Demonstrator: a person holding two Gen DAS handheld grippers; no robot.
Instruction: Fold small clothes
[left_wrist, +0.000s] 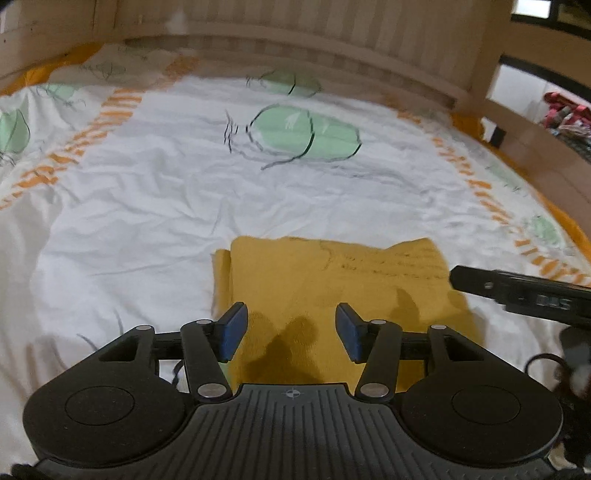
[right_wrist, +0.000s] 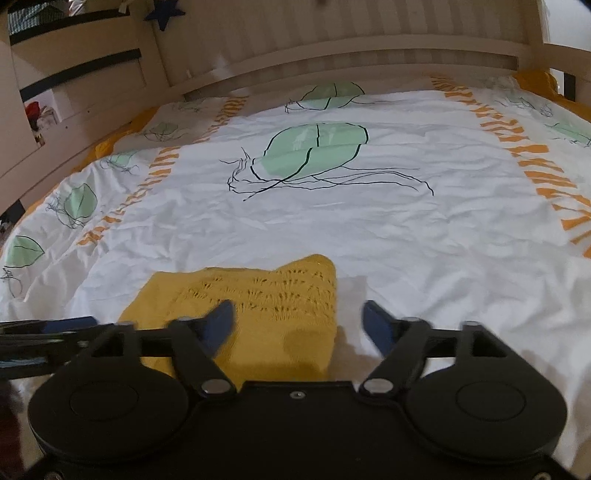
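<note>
one yellow knit garment (left_wrist: 332, 295) lies folded flat on the white bedspread (left_wrist: 147, 206), just ahead of both grippers. it looks soft, light and floppy — best pinched at a corner or along a folded edge. left gripper (left_wrist: 291, 332) hangs half open over it, holding nothing; right gripper (right_wrist: 299, 328) stands wide and empty, straddling its right edge. plenty of open bedspread beyond — the wooden bed frame (right_wrist: 332, 55) is well apart.

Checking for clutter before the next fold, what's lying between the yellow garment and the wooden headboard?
Only bare bedsheet, white with green leaf prints, lies between the yellow garment and the headboard; both wrist views show it.
</note>
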